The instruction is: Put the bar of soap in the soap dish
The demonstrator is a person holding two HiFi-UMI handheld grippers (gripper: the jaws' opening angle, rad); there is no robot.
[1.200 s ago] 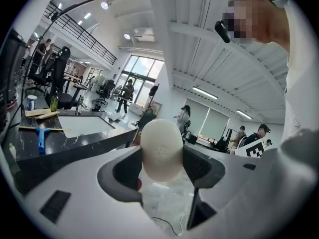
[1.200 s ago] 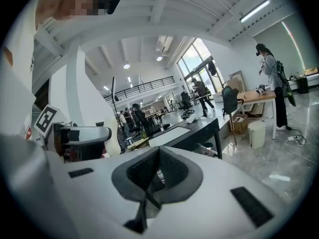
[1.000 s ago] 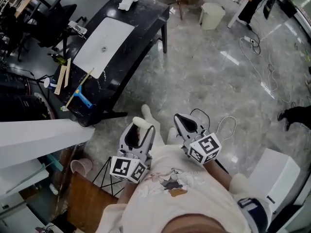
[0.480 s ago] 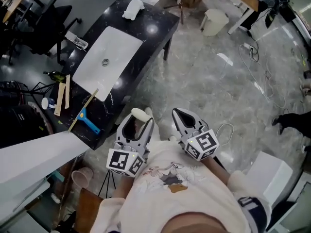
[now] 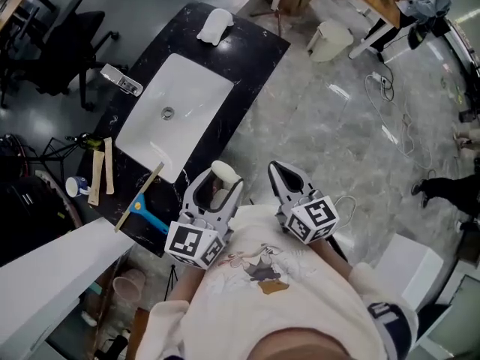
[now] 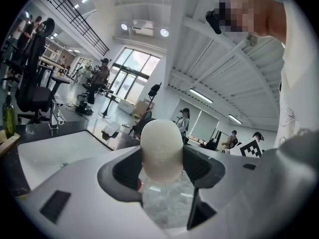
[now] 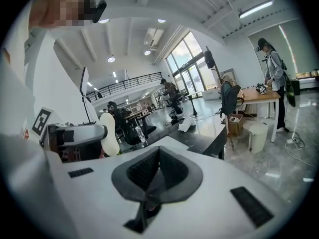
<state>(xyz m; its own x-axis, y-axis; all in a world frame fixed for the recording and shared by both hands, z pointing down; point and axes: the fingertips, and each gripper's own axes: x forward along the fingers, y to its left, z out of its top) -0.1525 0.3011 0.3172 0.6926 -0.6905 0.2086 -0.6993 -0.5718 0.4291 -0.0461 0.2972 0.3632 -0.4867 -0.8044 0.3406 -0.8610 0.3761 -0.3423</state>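
I can read no words, numbers or brand names anywhere. The only signs are black-and-white square codes: one on the left cube just behind my left fingers, another on the right cube just behind my right fingers. The drawing on my shirt is too blurred to read.

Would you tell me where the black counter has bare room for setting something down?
Bare: the counter strip between the basin and the white object. Crowded: the near end, with wooden sticks and a blue tool.
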